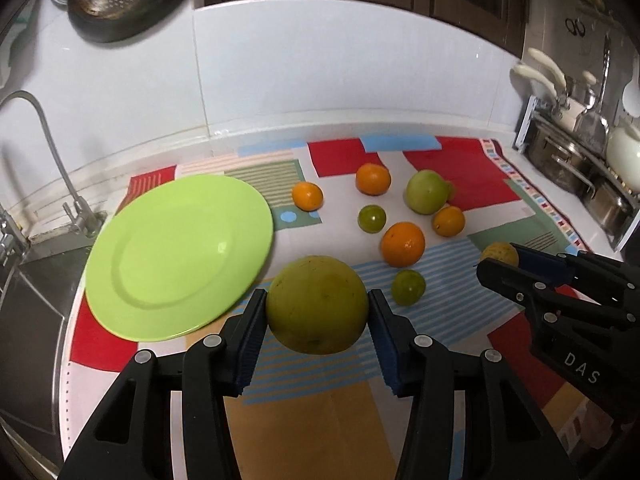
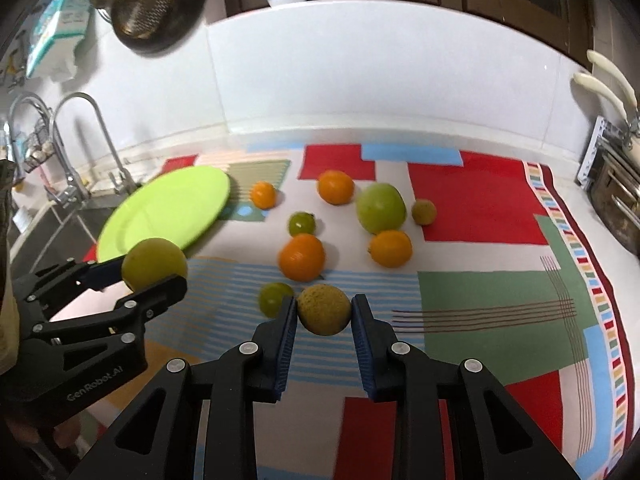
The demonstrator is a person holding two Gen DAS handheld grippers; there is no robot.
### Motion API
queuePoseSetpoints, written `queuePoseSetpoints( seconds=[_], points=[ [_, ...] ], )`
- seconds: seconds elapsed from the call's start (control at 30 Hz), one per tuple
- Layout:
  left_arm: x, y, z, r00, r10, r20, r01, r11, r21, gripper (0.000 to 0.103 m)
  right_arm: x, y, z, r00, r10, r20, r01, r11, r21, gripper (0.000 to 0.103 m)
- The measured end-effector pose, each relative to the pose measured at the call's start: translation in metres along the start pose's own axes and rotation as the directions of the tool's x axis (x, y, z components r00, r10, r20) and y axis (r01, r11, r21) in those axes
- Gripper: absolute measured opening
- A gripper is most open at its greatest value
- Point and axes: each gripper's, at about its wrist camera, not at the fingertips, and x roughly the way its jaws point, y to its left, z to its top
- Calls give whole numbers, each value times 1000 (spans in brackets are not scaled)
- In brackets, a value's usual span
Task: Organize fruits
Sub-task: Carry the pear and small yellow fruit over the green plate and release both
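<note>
Gripping a large yellow-green fruit (image 1: 317, 304) between both pads, the left gripper (image 1: 317, 320) holds it above the patterned cloth (image 1: 472, 184) that covers the tabletop (image 1: 256, 136), just to the right of the lime-green plate (image 1: 180, 256). From the right wrist view the same fruit (image 2: 154, 264) shows against the plate's near edge (image 2: 168, 212), pinched in the left gripper (image 2: 156, 276). The right gripper (image 2: 324, 316) is clamped on a small rough-skinned yellowish fruit (image 2: 324, 309), its pads pressing both sides, and that fruit hangs clear of the cloth; in the left wrist view it (image 1: 499, 254) peeks out past the right gripper (image 1: 500, 264). The plate lies bare at the cloth's left end, beside the sink (image 1: 36, 280) and faucet (image 1: 48, 152). Loose fruit lie on the cloth well apart from the plate: 4 orange ones (image 1: 402, 244) (image 1: 373, 179) (image 1: 307, 196) (image 1: 449, 221), 1 big green one (image 1: 427, 192), and 2 small green ones (image 1: 371, 219) (image 1: 408, 287). The right wrist view also shows 1 small yellowish fruit (image 2: 424, 212) just right of the big green one (image 2: 380, 208)
</note>
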Motion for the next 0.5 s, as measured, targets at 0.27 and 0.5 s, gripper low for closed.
queuePoseSetpoints(
  seconds=[0.27,0.5],
  points=[
    [-33,24,1,998,24,52,-23,1000,-21,49,-22,30,9,996,46,71,-44,999,-29,29],
    [-47,55,0,996,60,70,-59,998,-18,49,-25,68,18,989,92,117,-84,994,-68,29]
  ],
)
